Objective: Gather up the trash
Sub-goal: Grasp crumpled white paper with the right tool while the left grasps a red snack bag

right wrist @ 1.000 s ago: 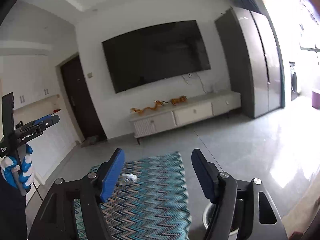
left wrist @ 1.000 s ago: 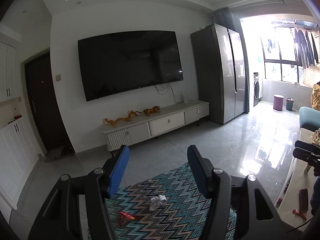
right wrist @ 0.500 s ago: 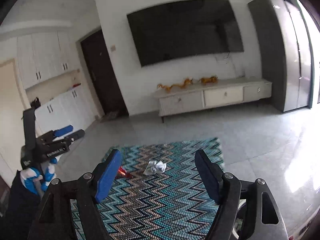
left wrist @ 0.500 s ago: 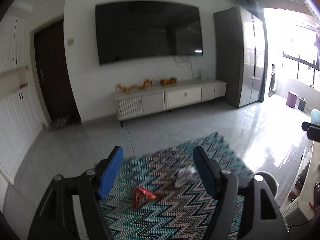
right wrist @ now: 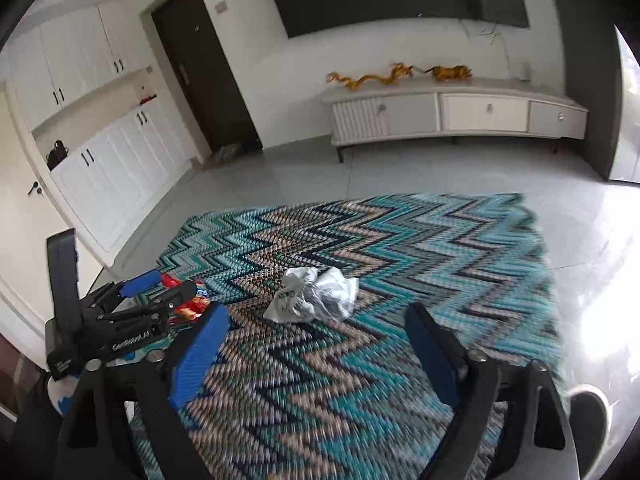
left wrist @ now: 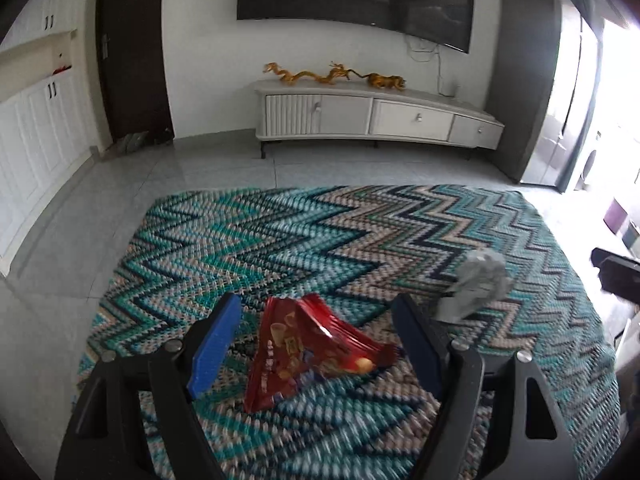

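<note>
A red snack wrapper point(left wrist: 304, 348) lies crumpled on the zigzag rug point(left wrist: 320, 240). My left gripper point(left wrist: 316, 336) is open, its jaws on either side of the wrapper just above the rug. A crumpled white and silver bag point(left wrist: 476, 284) lies to the right of it. In the right wrist view the same bag point(right wrist: 316, 294) lies ahead of my open, empty right gripper point(right wrist: 316, 344). The left gripper point(right wrist: 156, 292) shows there at far left, over the red wrapper point(right wrist: 188, 304).
A white TV cabinet point(left wrist: 376, 118) stands against the far wall beyond bare grey tile. White cupboards point(right wrist: 104, 168) line the left side. A round white bin rim point(right wrist: 588, 408) sits at the right gripper's lower right. A dark door point(left wrist: 132, 48) is at back left.
Both grippers have dropped and tilted down toward the rug. The left gripper has closed in on the red wrapper, which now sits between its jaws. The right gripper has neared the crumpled bag.
</note>
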